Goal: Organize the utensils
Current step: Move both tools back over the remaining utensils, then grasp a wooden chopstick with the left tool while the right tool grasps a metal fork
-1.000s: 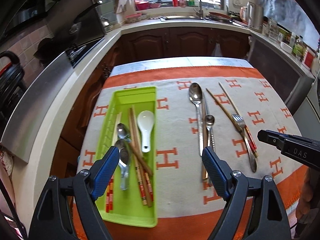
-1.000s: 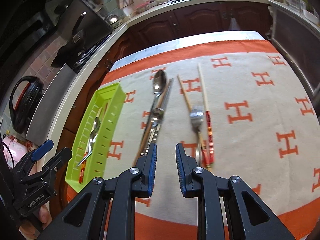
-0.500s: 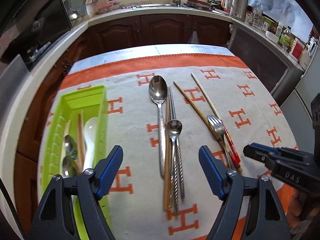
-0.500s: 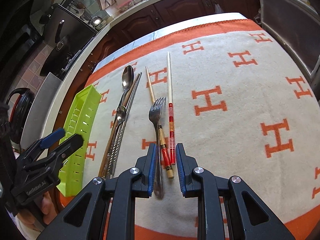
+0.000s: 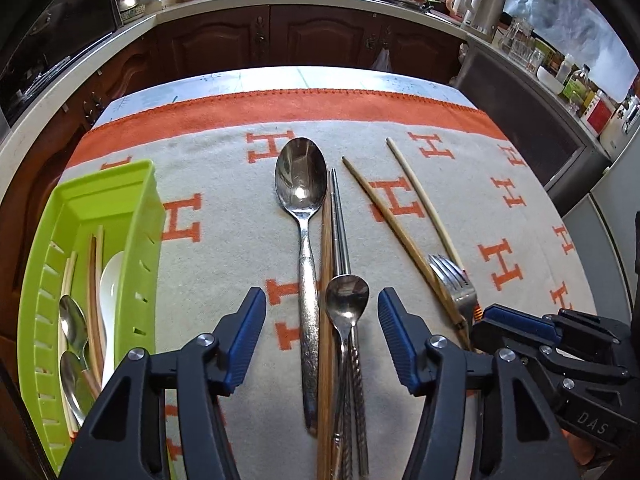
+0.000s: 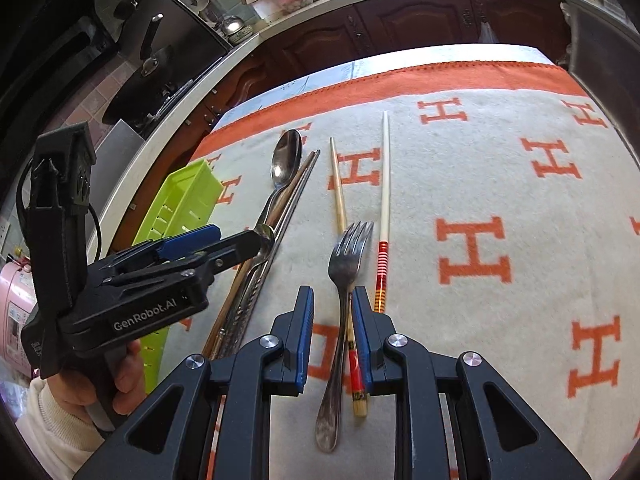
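While tray: green tray [image 5: 80, 200] at left of tabletop, spoons and chopsticks inside.
Left tongs [image 5: 322, 340]: open, jaws just been closing, straddling small spoon [image 5: 346, 304], no contact.
Right tongs [image 6: 330, 320]: narrow gap around fork [image 6: 346, 264] handle, not visibly pressing.

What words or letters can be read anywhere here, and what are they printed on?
"GenRobot.AI": side of the left gripper, right wrist view.
"DAS": body of the right gripper, left wrist view.
"H": repeated orange letter on the cloth.
Small print on the red chopstick, the pink appliance and the counter bottles: too small to read.
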`<state>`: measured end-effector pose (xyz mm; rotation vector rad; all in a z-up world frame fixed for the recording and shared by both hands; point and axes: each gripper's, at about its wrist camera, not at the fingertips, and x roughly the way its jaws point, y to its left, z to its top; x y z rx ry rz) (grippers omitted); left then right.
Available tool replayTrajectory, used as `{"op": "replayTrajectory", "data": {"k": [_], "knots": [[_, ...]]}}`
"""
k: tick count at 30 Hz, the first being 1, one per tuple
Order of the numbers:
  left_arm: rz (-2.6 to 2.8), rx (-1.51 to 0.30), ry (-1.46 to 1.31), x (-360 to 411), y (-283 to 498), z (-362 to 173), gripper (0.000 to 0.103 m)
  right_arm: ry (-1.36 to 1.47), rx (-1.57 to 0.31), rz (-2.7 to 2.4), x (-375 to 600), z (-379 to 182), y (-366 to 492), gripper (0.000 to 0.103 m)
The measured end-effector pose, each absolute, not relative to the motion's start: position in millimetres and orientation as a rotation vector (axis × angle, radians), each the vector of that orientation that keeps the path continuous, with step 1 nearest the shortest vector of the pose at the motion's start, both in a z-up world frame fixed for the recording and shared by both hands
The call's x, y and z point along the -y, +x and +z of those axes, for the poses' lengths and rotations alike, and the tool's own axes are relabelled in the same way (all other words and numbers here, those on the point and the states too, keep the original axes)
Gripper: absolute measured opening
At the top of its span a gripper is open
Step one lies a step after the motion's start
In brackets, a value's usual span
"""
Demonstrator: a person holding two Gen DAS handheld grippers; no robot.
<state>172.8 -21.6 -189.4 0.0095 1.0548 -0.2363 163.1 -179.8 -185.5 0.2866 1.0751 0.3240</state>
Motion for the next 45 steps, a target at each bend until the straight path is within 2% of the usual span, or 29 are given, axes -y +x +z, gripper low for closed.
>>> {"op": "replayTrajectory", "data": {"k": [2, 4, 6, 9, 13, 17, 36, 39, 45], "knots": [[-0.243, -1.063, 0.011, 21.4, 174.8, -193.5, 0.044, 0.278, -1.078, 0.324, 177.0, -189.6, 169.2, 0.02], [-0.245, -1.07, 0.016, 21.7, 176.9, -197.5, 0.029, 0.266, -1.075, 0.322, 175.1, -193.0, 171.4, 0.02], [-0.254, -1.063, 0.013, 21.3, 177.4, -198.4, 0.024, 0.252, -1.071, 0.321, 172.8, -196.1, 174.7, 0.02], [-0.26, -1.052, 0.022, 23.5, 178.6, -198.3, 0.024, 0.237, -1.061, 0.318, 170.1, -199.4, 175.9, 0.019], [-0.261, -1.037, 0.047, 26.9, 180.0, -197.7, 0.024, 0.209, -1.033, 0.318, 166.8, -200.6, 175.9, 0.014], [-0.28, -1.027, 0.056, 30.2, 182.7, -196.8, 0.024, 0.19, -1.012, 0.326, 165.5, -198.9, 173.5, 0.003], [-0.343, -1.009, 0.115, 43.2, 185.9, -198.5, 0.024, 0.224, -1.009, 0.344, 173.2, -201.3, 172.9, 0.003], [-0.361, -1.007, 0.158, 51.3, 183.0, -201.7, 0.013, 0.224, -1.009, 0.344, 173.3, -201.5, 173.2, 0.003], [-0.348, -0.961, 0.245, 61.7, 173.6, -199.3, 0.012, 0.225, -1.009, 0.345, 173.6, -201.4, 173.0, 0.003]]}}
